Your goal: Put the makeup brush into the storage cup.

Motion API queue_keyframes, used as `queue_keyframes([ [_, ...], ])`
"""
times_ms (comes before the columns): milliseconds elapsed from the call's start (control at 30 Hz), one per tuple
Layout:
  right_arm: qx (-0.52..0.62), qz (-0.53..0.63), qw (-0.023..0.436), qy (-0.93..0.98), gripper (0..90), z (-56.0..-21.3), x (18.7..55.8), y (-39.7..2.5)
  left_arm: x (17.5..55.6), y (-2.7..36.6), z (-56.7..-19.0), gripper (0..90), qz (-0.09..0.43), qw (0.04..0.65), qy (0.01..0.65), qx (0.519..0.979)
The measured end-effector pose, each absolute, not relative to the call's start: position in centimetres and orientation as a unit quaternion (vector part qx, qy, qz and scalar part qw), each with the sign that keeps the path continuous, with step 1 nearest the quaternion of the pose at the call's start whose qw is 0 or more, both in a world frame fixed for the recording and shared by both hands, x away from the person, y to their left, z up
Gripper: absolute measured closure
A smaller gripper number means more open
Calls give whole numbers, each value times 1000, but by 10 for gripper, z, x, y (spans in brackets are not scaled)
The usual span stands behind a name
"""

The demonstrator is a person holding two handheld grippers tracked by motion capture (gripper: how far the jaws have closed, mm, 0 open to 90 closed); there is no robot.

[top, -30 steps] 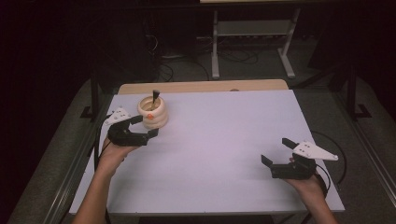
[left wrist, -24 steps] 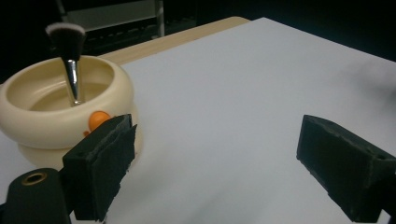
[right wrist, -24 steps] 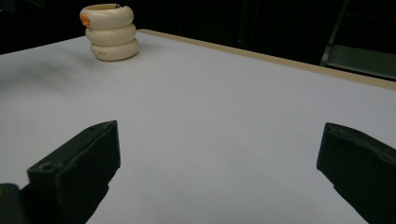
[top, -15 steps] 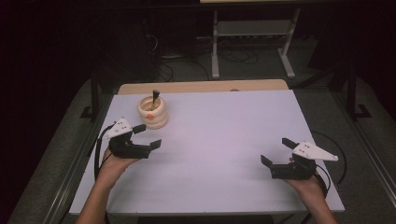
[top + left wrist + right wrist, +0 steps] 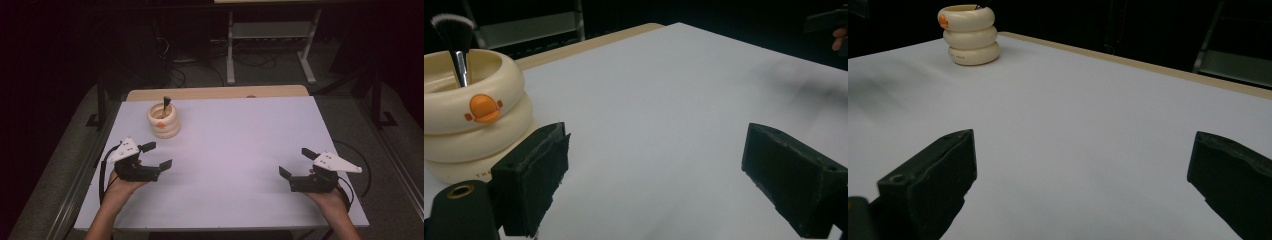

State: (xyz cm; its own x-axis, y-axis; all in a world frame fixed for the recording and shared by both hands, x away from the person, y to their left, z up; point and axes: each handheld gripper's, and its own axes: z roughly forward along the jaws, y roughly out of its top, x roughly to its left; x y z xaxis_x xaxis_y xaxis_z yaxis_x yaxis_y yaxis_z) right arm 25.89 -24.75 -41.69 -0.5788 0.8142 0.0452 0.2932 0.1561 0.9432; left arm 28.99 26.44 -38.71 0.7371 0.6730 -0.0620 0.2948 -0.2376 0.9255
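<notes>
The ringed holder (image 5: 164, 120) stands upright on the white tabletop (image 5: 235, 150), toward its far left part, just short of the bare wooden strip (image 5: 215, 93) along the far edge. It is cream-coloured, stacked like three fat rings, with a small orange mark on the side that faces the person. A brush (image 5: 166, 102) with a dark head and a shiny ferrule stands in it, bristles up, leaning slightly.

Nearest the person, at the front left of the tabletop, the left gripper (image 5: 153, 155) is held in the person's hand with its fingers spread wide and nothing between them. In the left gripper view one finger (image 5: 531, 175) sits just in front of the holder's base (image 5: 469, 165), close to it but apart from it, while the other finger (image 5: 791, 177) is well off over bare tabletop.

At the front right, the right gripper (image 5: 296, 162) is also held low over the tabletop, its fingers wide apart and empty. The right gripper view looks across the bare white surface to the ringed holder (image 5: 969, 34) far off at the upper left, well apart from both fingers.

Beyond the tabletop, in the dark, a pale metal stand (image 5: 270, 45) rests on the floor among loose cables (image 5: 185, 70).
</notes>
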Motion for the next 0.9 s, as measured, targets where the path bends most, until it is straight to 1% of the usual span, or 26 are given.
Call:
queue_keyframes([
  [333, 381, 522, 250, 721, 0, -418, 259, -246, 276, 274, -399, 109, 178, 541, 322, 756],
  [633, 380, 522, 246, 723, 0, -419, 259, -244, 265, 278, -409, 108, 175, 539, 321, 759],
  [900, 379, 520, 241, 726, 0, -420, 257, -243, 264, 276, -413, 108, 169, 538, 317, 763],
])
